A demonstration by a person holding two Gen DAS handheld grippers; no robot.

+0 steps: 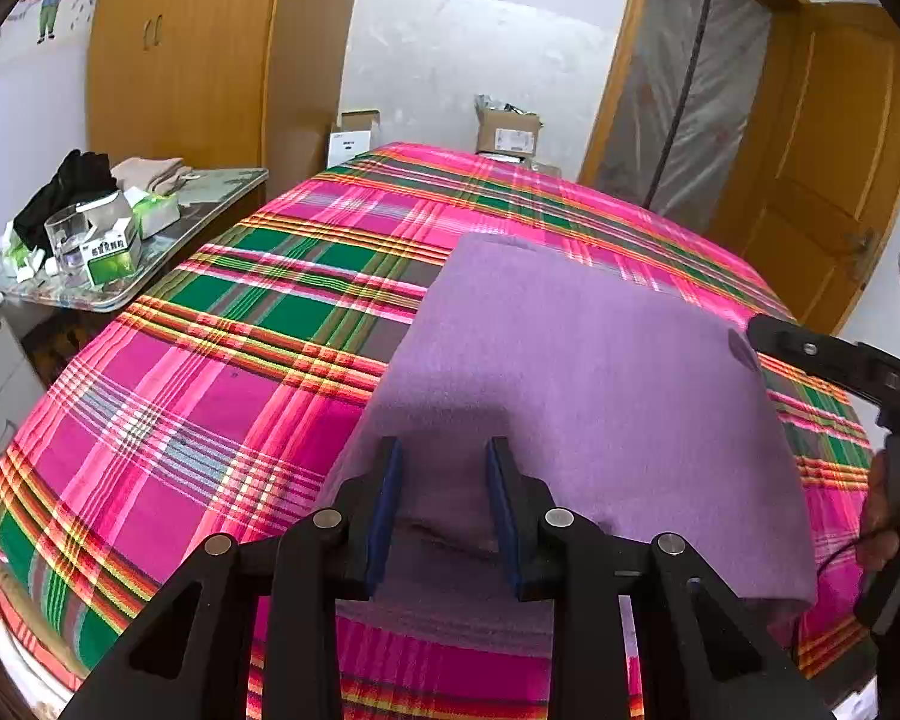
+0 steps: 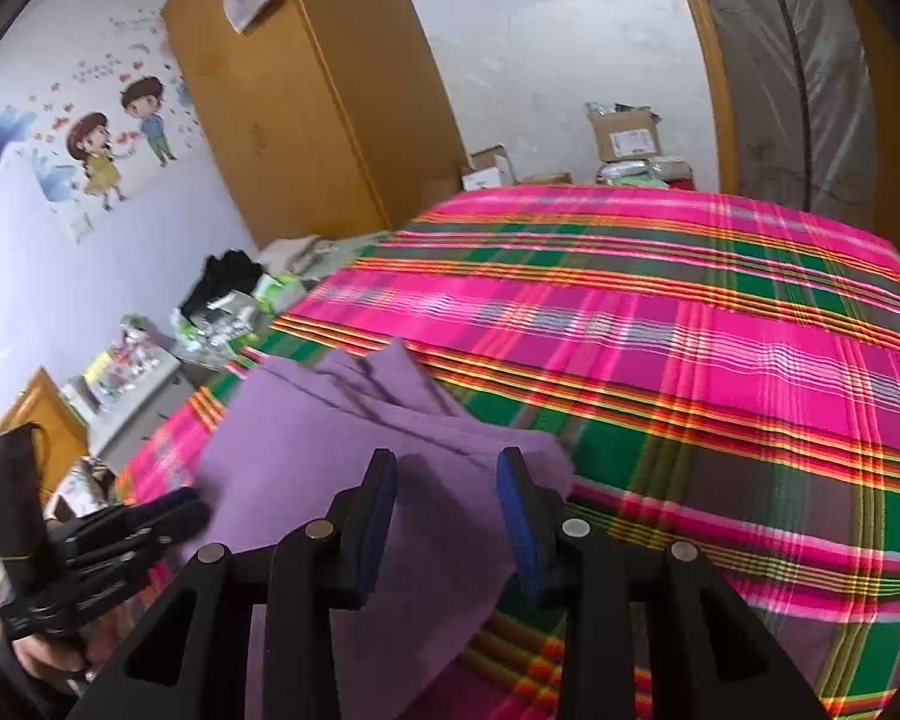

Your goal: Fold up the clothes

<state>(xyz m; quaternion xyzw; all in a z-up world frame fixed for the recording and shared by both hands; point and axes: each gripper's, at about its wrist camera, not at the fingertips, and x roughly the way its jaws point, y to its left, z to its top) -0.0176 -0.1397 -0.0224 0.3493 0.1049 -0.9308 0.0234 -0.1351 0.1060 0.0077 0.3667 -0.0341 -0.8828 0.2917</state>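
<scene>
Here, one folded purple cloth on plaid bedsheet, two hand-held grippers parted, gripping nothing.

- Bright, even daylight in both views; colours vivid.
- Soft shadow on the purple cloth at six o'clock.
- Fisheye bending and dark corners.
- Slight blur at seven o'clock, right wrist view.

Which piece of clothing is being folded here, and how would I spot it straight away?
Look at the bed with the bright pink and green plaid sheet that fills the room. On its near side lies a plain purple garment, folded into a flat stack with layered edges. It is the only plain, single-coloured cloth on the bed; the black and beige clothes sit on the side table beside it.
</scene>
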